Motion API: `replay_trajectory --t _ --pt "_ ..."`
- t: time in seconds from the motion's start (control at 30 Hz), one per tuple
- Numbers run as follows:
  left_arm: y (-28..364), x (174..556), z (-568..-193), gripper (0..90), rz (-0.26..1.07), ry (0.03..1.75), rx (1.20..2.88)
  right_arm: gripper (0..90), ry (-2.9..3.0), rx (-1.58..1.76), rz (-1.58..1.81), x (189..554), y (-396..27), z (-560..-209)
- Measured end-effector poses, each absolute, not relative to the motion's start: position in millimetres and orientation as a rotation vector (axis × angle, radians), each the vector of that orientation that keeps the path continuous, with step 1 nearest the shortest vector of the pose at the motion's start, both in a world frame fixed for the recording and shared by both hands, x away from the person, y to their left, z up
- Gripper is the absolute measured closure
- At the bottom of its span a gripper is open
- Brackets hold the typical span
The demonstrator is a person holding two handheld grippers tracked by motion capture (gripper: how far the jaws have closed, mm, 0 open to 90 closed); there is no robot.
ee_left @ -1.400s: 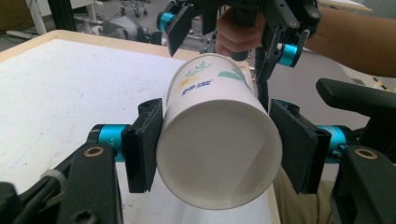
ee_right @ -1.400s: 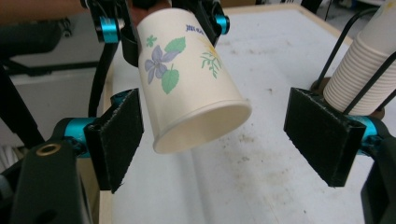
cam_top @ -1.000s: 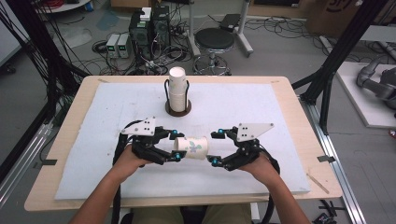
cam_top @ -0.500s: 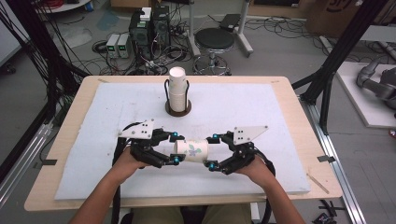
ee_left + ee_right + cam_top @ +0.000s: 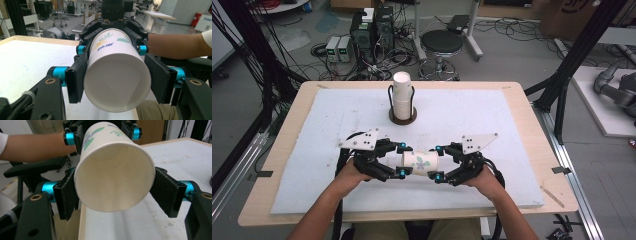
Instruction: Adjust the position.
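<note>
A white paper cup [image 5: 419, 162] with a green leaf print lies level in the air between both grippers, just above the white mat [image 5: 492, 125]. My left gripper [image 5: 402, 160] is shut on its left end; in the left gripper view the pads [image 5: 76, 77] press both sides of the cup [image 5: 117, 75]. My right gripper [image 5: 438, 162] has just been closing on the other end. In the right gripper view the cup's open mouth [image 5: 113, 177] faces the camera, and the right gripper [image 5: 115, 192] has both pads [image 5: 166, 192] against its sides.
A stack of white cups [image 5: 402, 95] stands upright in a dark wire holder [image 5: 403, 118] at the back middle of the mat. The wooden table's edge [image 5: 532, 150] runs round the mat. Beyond the table stand a stool [image 5: 441, 42], computers and cables on the floor.
The right gripper's jaws have narrowed onto the cup's right end. Both hands and the cup have drifted slightly nearer; the left grip is unchanged.
</note>
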State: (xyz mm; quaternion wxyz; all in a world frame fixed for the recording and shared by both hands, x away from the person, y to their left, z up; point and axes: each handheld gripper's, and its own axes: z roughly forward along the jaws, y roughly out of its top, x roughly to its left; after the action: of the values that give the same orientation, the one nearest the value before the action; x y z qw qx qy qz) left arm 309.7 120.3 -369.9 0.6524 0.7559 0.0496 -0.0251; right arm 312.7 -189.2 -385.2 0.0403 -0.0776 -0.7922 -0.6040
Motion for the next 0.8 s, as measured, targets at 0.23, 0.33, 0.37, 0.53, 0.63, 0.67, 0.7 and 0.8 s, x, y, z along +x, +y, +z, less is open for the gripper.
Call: replay_trajectory --t 0.23,0.33,0.37,0.53,0.63,0.67,0.7,0.8 --pt "122 309 -372 37.2 -0.054 0.121 1.702 33.6 -2.382 -0.239 -1.884 315 -191 -387" --pt "118 308 -372 31.4 -0.075 0.172 1.741 34.9 -2.371 -0.242 -1.867 316 -192 -386" --pt "117 308 -372 23.2 -0.075 0.191 1.753 35.3 -2.374 -0.238 -1.86 316 -192 -385" --pt "117 306 -371 12.7 -0.066 0.217 1.791 35.6 -2.415 -0.253 -1.811 317 -193 -381" --pt "120 306 -369 12.8 -0.047 0.224 1.799 35.6 -2.447 -0.259 -1.784 319 -195 -376" --pt "122 306 -368 12.8 -0.035 0.228 1.805 35.6 -2.456 -0.26 -1.774 319 -195 -375" --pt "123 307 -367 12.8 -0.027 0.234 1.81 35.6 -2.467 -0.267 -1.76 319 -196 -373" --pt "127 307 -364 12.8 -0.013 0.242 1.818 35.6 -2.509 -0.268 -1.722 320 -196 -368"
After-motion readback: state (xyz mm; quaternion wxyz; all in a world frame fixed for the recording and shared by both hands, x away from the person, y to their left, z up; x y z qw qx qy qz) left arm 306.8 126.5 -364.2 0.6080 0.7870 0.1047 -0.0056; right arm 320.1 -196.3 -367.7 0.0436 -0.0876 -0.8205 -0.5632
